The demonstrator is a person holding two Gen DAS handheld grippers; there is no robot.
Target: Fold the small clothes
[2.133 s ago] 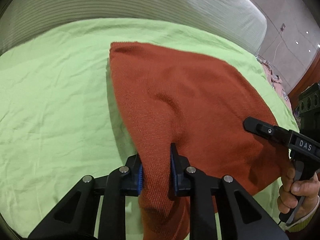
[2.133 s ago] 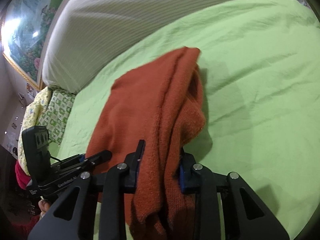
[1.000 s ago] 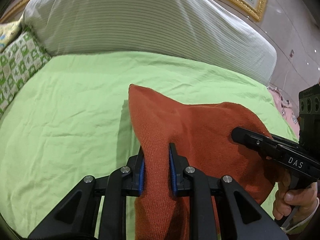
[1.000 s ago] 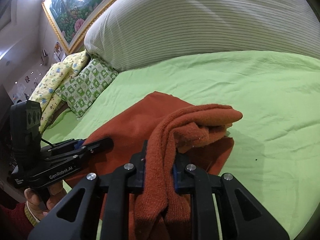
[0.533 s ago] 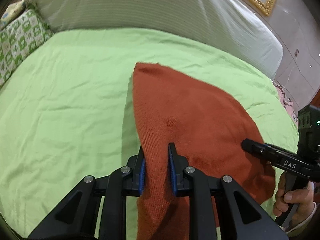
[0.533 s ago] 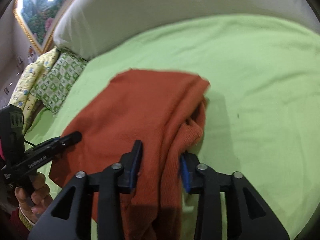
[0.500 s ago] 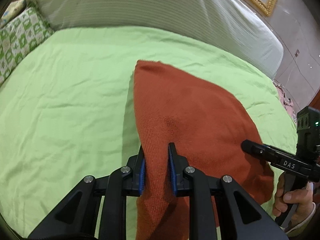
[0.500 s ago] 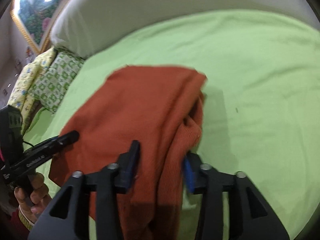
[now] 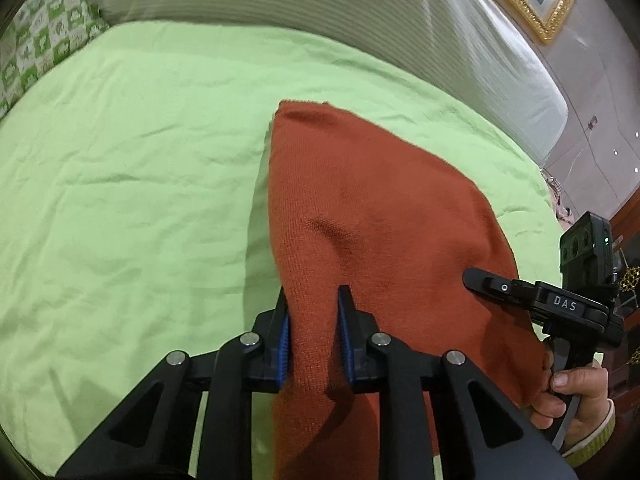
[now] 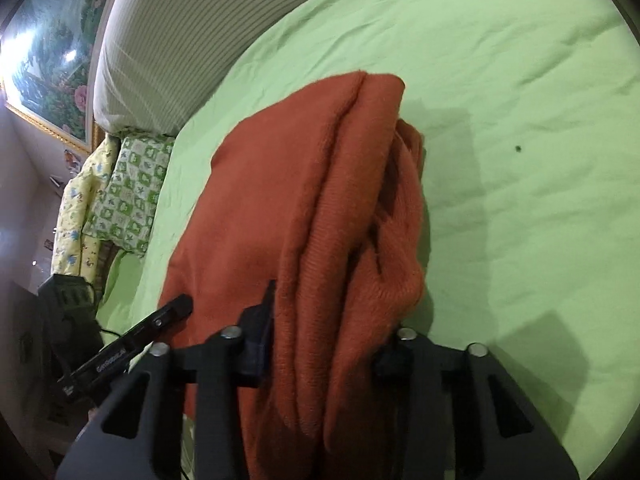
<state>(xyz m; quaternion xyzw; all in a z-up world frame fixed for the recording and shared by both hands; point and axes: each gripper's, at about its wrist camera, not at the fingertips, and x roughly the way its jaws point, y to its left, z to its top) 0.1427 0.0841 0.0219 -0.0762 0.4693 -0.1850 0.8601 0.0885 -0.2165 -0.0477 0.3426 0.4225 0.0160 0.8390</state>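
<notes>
A rust-orange knit garment [image 9: 360, 216] lies spread on the light green bed sheet [image 9: 132, 184], its near edge lifted. My left gripper [image 9: 313, 332] is shut on that near edge. In the right wrist view the garment [image 10: 304, 208] is bunched in thick folds. My right gripper [image 10: 326, 344] stands wide open around the bunched edge, with the cloth draped between the fingers. The right gripper also shows in the left wrist view [image 9: 480, 280], at the garment's right side. The left gripper also shows in the right wrist view [image 10: 176, 308], at the left.
A large striped white pillow [image 9: 304, 4] lies along the far side of the bed. Green-patterned and yellow cushions [image 10: 124, 188] sit at the left. A gold-framed painting [image 10: 52, 56] hangs on the wall. A small dark speck [image 10: 518, 148] lies on the sheet.
My right gripper's jaws have spread wide open; they were pinching the bunched edge a second ago. The garment has been lowered forward onto the sheet. The left gripper keeps its grip.
</notes>
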